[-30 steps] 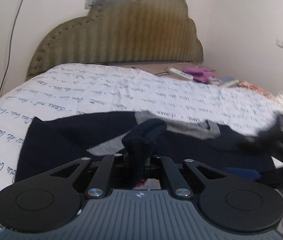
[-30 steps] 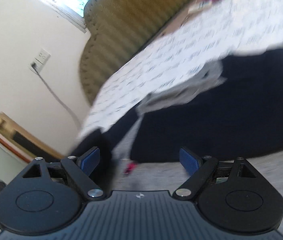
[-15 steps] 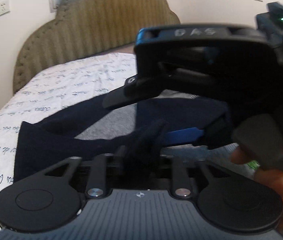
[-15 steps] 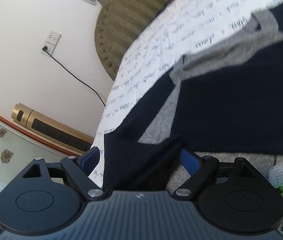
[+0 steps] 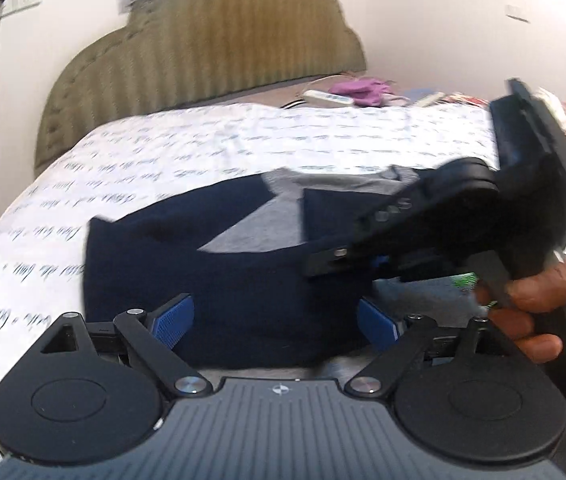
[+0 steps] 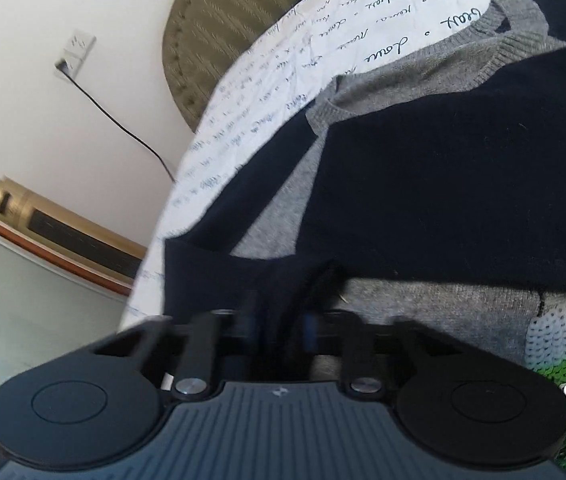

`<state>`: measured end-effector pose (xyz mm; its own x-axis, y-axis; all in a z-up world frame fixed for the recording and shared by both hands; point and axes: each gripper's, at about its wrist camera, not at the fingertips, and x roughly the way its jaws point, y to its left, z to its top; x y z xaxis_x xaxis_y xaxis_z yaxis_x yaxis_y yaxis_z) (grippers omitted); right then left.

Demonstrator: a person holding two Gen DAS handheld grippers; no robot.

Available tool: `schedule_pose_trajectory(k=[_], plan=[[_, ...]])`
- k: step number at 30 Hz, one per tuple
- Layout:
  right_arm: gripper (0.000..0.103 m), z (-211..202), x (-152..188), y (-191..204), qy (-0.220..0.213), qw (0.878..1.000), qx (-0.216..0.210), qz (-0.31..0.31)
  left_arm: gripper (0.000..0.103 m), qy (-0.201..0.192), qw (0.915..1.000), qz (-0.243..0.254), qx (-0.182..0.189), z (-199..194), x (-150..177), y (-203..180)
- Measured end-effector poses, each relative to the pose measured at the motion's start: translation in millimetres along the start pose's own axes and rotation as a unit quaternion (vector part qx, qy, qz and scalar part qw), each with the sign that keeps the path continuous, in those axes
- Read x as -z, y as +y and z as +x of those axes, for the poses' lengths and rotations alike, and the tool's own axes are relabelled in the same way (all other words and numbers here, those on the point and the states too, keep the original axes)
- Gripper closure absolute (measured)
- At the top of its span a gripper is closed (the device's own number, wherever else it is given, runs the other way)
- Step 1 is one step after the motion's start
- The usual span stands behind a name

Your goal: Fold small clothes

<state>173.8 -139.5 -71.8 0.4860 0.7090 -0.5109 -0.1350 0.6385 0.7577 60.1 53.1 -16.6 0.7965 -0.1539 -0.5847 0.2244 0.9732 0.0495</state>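
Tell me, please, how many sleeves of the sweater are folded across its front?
2: one sleeve on the outlet side, pinched by the right gripper, and another crossing the chest. The sweater may hide more.

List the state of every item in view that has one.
left gripper: open, fingers apart, holding nothing.
right gripper: shut on the navy sleeve.
navy sleeve: folded across the sweater.
sweater: lying on the bed sheet.
wall plug: plugged in.

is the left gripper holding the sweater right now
No, the left gripper has its jaws spread wide, with the navy sleeve lying loose between them.
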Motion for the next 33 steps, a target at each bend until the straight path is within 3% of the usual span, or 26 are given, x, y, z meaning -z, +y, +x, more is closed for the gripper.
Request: schedule_pose_trajectory(k=[6,11,22,33], plan=[[0.096,-14,-13,32,-0.036,0.994,0.043,-0.091,0.013,0.005,0.999,-0.038,-0.023,-1,-5,15],[0.096,-34,-34,43,-0.073,0.986,0.073,-0.127,0.013,0.004,0.9987,-0.043,-0.029,-10,-3,15],[0.096,-84,-45,-15,-0.128,0.983,0.119,-0.058,0.013,0.019,0.9984,-0.048,-0.023,-3,1,15],[0.096,-90,-42,-24,-0.144,0.977,0.145,-0.066,0.011,0.034,0.9982,-0.042,-0.028,4,-1,10]])
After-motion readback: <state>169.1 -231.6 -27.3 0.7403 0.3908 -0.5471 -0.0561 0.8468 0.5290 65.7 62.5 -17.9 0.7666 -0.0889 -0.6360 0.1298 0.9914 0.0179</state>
